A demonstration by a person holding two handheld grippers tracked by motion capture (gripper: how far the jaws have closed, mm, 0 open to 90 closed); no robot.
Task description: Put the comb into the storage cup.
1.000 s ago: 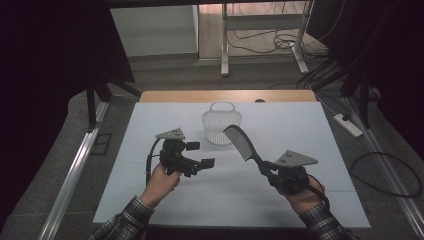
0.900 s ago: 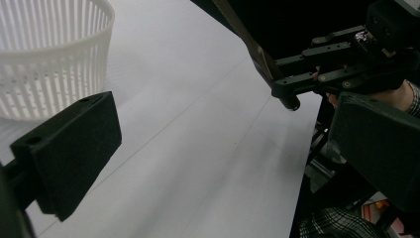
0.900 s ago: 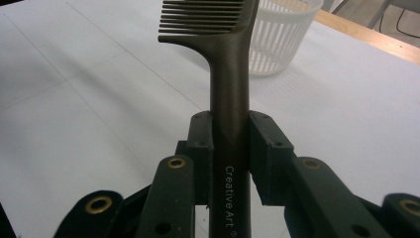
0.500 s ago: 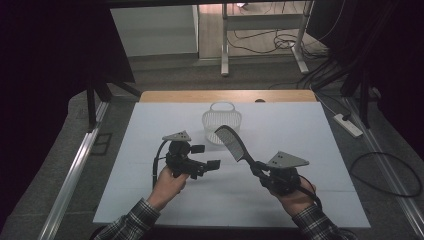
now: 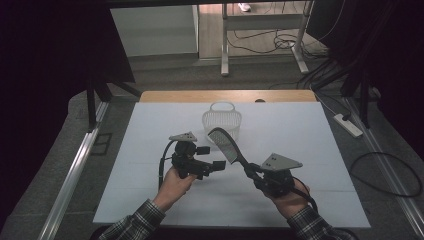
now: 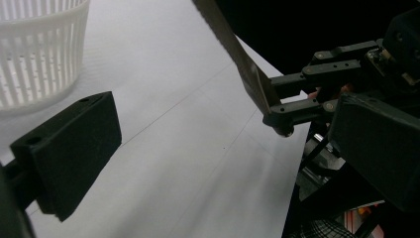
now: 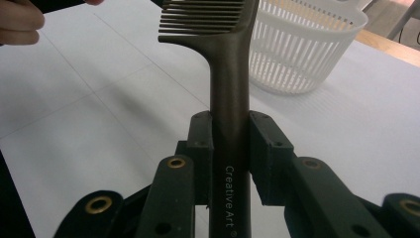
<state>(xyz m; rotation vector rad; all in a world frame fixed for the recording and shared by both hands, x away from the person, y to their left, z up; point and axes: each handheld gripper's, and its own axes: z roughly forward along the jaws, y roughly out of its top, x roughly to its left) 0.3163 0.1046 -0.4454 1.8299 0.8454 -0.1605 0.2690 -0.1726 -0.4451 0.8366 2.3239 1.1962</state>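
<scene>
While your right hand-held gripper [image 5: 254,172] is clamped on the comb [image 5: 226,144] handle, the comb's long axis runs up and away from you, twd the basket [image 5: 222,120]. Toothed end is nearest the basket, just in front of its near wall, and above the surface [image 5: 310,150], not resting on it. In the right gripper view the handle [image 7: 229,139] sits straight betw. both pads, teeth at top, basket [image 7: 302,54] beyond and a bit to the right. So the basket lies fwd of the comb tip, and the right hand is the one that carries it.

Your left hand-held gripper [image 5: 210,159] has its jaws apart, nothing betw. them, pointing at the comb shaft, close but not touching.

Hard to see: basket inside is not visible, comb tip is cut off in both gripper views.
</scene>
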